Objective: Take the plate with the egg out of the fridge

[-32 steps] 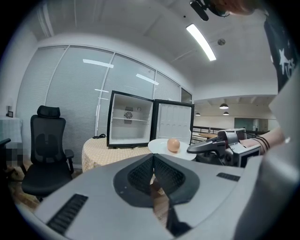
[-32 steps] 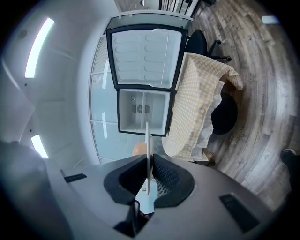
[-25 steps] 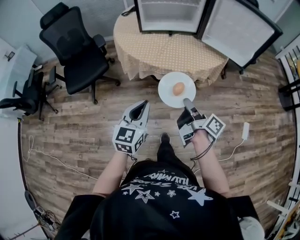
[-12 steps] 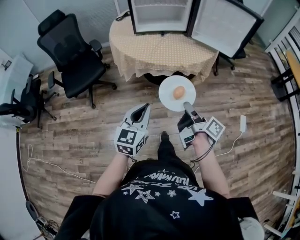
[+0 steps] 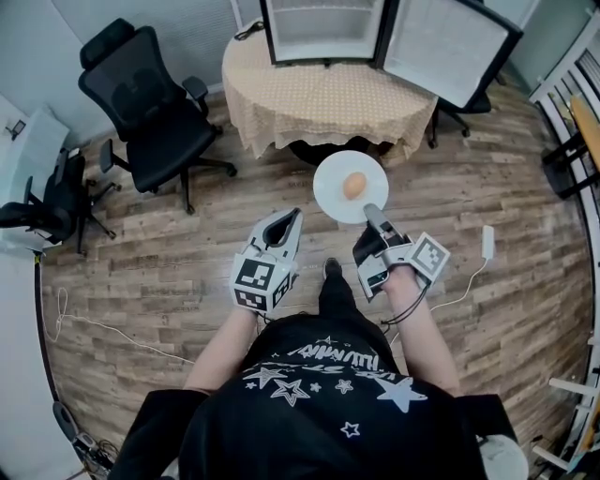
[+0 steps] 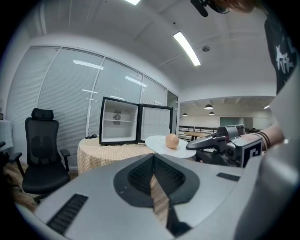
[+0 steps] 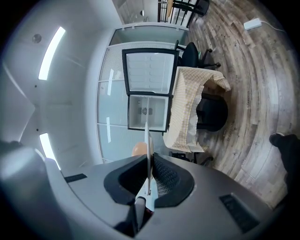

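Gripped plate (image 5: 330,184) rim in right gripper (image 5: 371,209), egg (image 5: 354,186) on top (clear of open fridge (image 5: 322,28)); held left gripper (image 5: 294,216) with jaws together, empty.

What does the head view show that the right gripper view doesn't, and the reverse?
Head view only: the left gripper, empty, the person's shirt, and the plate's full round face. Right gripper view only: the plate edge-on, pinched between the right gripper's jaws, plus ceiling lights. Both: the egg and the open fridge on the cloth-covered table.
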`<state>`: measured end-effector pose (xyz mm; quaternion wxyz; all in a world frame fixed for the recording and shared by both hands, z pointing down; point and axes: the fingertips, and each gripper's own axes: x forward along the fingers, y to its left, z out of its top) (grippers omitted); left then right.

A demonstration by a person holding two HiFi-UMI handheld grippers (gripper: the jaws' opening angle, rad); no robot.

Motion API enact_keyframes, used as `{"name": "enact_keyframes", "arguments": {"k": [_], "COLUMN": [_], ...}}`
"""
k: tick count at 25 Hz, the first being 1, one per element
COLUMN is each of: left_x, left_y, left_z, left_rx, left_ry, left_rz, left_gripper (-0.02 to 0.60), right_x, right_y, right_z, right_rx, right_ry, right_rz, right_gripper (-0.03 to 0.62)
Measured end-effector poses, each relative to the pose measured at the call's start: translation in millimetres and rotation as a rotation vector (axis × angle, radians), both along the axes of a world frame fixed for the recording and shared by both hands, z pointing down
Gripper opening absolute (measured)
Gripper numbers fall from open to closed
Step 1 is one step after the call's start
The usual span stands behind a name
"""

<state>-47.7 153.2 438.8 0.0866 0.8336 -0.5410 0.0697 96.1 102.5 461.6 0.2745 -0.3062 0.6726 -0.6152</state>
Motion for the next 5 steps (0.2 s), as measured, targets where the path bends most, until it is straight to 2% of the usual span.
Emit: {"name": "enact_keyframes", "arguments": {"k": [5], "left_x": [2.2], "left_y": [-22.6], "left_z": [-3.4], "left_rx": [-0.006], "left_ry": [0.000], "left_rz": [-0.001], "left_gripper": [0.006], "right_x": [2.0], "right_y": [-21.1], "right_z": [-0.4], "right_rx": [-0.014], "right_ry": [0.007], "right_rz": [-0.004], "right_gripper": [0.038]}}
